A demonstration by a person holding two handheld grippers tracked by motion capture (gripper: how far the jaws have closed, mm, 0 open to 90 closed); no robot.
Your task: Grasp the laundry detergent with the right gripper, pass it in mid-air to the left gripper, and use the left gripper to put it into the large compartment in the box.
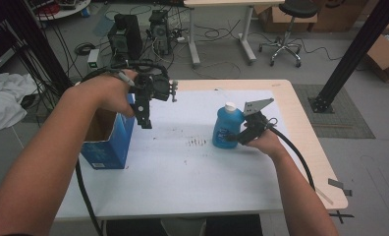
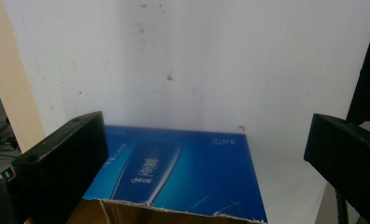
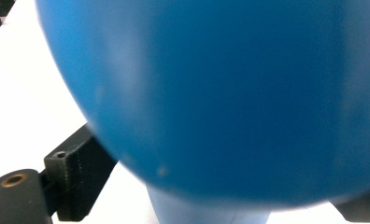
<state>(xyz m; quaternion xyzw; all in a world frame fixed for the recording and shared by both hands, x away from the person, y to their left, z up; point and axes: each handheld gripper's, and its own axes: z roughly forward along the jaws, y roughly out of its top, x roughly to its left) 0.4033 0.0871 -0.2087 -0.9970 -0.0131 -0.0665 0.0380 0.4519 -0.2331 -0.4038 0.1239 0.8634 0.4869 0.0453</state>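
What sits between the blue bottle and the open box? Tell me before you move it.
Nothing visible does. The blue bottle, in the right claw, is apart from the open box across bare table; the left claw hangs open above the box.

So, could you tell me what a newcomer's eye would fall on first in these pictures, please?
Most striking is the translucent blue plastic bottle with a white cap, upright right of centre on the white-topped table, with the right gripper closed on its lower body. At the table's left edge stands an open blue cardboard box. The left gripper hangs above it with its jaws wide apart and empty.
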